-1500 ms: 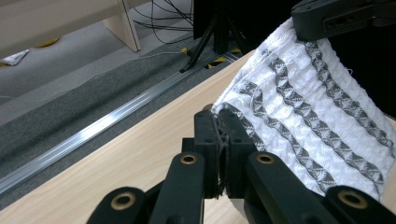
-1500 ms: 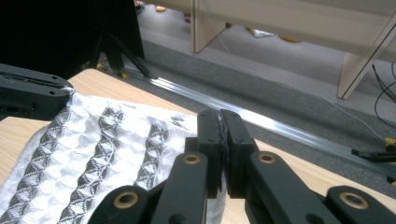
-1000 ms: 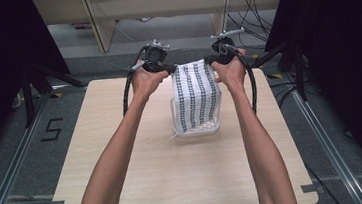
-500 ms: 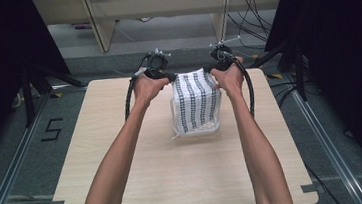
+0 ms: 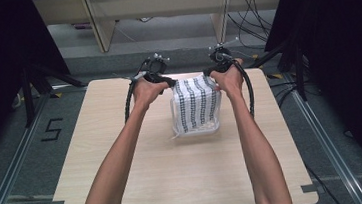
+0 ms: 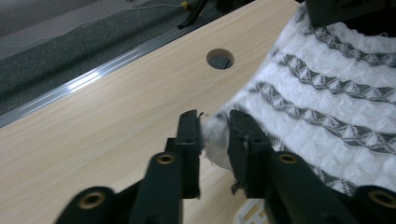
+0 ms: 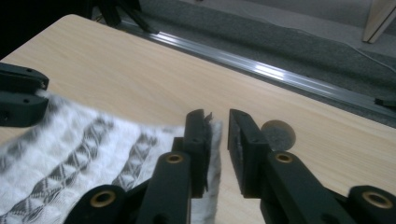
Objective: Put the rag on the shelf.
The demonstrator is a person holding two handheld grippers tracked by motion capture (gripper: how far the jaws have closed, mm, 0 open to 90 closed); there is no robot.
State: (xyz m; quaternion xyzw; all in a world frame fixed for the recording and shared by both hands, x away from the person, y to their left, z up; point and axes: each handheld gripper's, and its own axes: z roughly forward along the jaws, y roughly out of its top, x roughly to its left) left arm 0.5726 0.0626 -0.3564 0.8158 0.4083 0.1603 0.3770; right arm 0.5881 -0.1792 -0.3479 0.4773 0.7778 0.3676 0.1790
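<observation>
While a white cloth [image 5: 196,103] with dark zigzag stripes is draping over a clear plastic box [image 5: 196,126] near the middle of the table [image 5: 126,177], a person is keeping a gripper at each of its far corners. The cloth is looking soft, light and limp, a waffle-like weave that is sagging and following the box beneath it. It is likely to slump the moment it is let go, and it is best taken by a corner or a hem, where the fabric is bunching thick enough to pinch.

The left gripper [image 6: 215,133] has just been opening, and a corner of cloth is sitting between its jaws, which are now standing slightly apart and seem no longer to be squeezing it. The right gripper [image 7: 218,128] has likewise just been opening; the cloth's edge is lying against one jaw with a clear gap to the other.

The person's bare forearms are reaching in from the near edge. A round hole [image 6: 220,59] is showing in the tabletop just beyond the cloth.
</observation>
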